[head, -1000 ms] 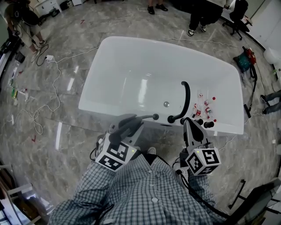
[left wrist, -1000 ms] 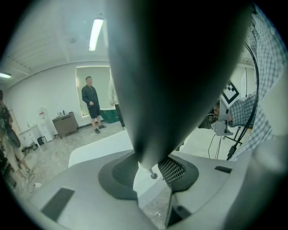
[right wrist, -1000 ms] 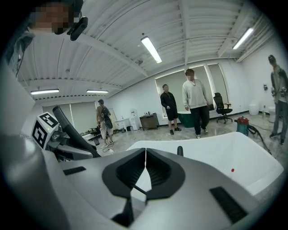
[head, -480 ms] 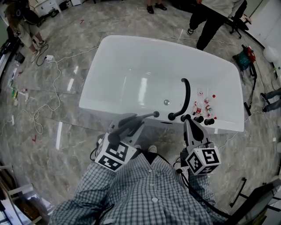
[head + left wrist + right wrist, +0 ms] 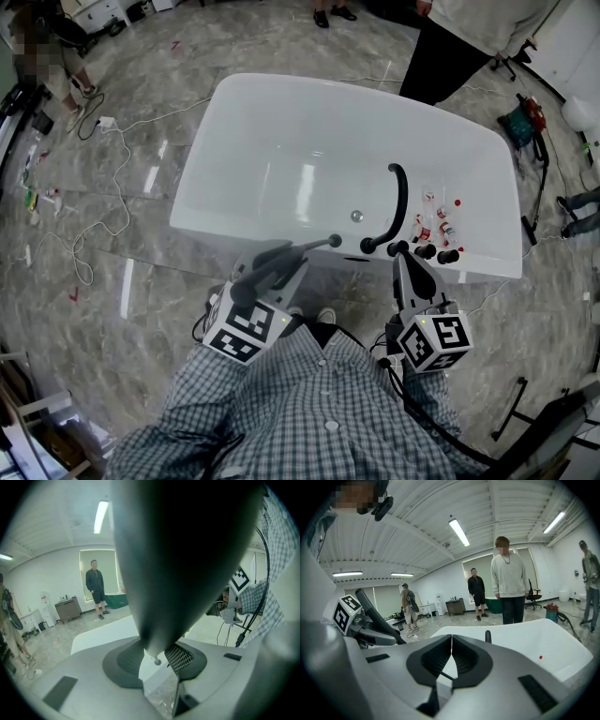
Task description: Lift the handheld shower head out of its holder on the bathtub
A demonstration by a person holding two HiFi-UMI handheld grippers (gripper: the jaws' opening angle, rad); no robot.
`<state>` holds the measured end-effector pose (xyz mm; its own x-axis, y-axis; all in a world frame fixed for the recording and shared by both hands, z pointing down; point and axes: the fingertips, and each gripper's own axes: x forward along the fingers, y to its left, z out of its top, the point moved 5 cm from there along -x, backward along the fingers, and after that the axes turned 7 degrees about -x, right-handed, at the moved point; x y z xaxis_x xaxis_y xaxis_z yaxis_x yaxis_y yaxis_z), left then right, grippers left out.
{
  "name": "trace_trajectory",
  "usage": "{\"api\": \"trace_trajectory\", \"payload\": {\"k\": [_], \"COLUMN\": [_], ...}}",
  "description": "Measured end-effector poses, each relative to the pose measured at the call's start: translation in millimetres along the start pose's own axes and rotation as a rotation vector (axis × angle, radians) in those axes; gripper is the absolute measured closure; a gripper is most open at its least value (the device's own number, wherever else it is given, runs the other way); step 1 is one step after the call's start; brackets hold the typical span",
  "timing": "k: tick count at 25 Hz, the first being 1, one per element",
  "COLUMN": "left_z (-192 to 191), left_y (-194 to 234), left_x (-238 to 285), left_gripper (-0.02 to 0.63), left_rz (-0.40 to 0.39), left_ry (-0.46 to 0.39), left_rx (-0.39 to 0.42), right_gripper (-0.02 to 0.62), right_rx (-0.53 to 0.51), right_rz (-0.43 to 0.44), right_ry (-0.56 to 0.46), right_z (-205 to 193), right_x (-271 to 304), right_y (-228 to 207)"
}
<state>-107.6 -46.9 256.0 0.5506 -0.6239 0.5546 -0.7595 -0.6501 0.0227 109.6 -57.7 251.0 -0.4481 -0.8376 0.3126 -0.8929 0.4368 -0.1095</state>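
The black handheld shower head (image 5: 305,251) is a long dark wand whose far end reaches the near rim of the white bathtub (image 5: 281,122), just left of the curved black spout (image 5: 399,202). My left gripper (image 5: 279,269) is shut on the wand; in the left gripper view the shower head (image 5: 187,550) fills the space between the jaws of the left gripper (image 5: 159,660). Whether its end still sits in a holder is not clear. My right gripper (image 5: 401,260) is shut on nothing beside the black tap knobs (image 5: 422,251); in its own view the right gripper (image 5: 451,660) shows its jaws touching.
Small red and white items (image 5: 436,225) lie in the tub near the spout. A person in dark trousers (image 5: 441,56) stands at the tub's far side, seen also as a person in a pale top (image 5: 508,581). Cables (image 5: 103,187) trail over the marble floor.
The person at the tub's far side has stepped closer to it. Both grippers and the shower head have barely moved.
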Motion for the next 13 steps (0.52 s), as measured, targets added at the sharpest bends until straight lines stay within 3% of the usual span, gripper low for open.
{"api": "trace_trajectory", "payload": {"k": [13], "left_z": [0.5], "left_y": [1.1], "left_x": [0.4], "left_gripper": [0.479], "left_rz": [0.008], "left_ry": [-0.009], "left_rx": [-0.013], "right_gripper": [0.577], "right_rx": [-0.009], "right_rz": [0.007], "right_ry": [0.004], "right_z": [0.0], "right_x": [0.7], "right_y": [-2.0]}}
